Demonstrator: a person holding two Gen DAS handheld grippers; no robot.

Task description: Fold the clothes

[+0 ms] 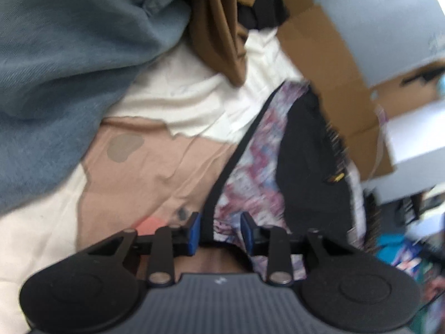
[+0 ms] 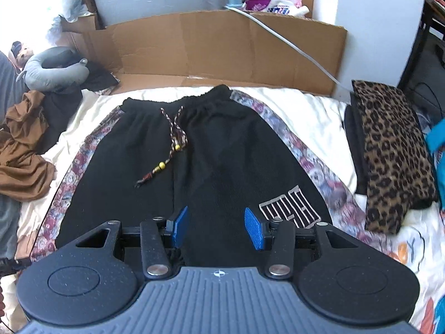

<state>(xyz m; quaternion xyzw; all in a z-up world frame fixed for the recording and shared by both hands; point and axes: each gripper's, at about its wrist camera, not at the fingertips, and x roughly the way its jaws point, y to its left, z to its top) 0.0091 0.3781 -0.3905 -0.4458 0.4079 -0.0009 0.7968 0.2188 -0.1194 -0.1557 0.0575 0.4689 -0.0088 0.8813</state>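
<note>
I judge the folding of this garment hardly begun: ahead of my right gripper the black trousers lie spread flat on the cream bedsheet, waistband at the far end toward the cardboard, both patterned side stripes showing, and the beaded drawstring loose just beyond and left of my fingers. No fold is visible in them yet, so halving them leg over leg and then folding them down in length is all left to do. My right fingers stand wide apart with nothing between them, hovering over the near part of the black cloth; whether they touch it I cannot tell. To the right of that gripper a leopard-print piece lies on dark cloth in what looks like a finished stack, so I take some clothes as already done. Well to the left, a brown garment lies crumpled and I reckon it waits its turn. The left view is blurred: my left gripper sits at the striped edge of the trousers, fingers parted with a dark seam running between them, not closed on it as far as I can see; a blue denim heap rises beyond it to the left
</note>
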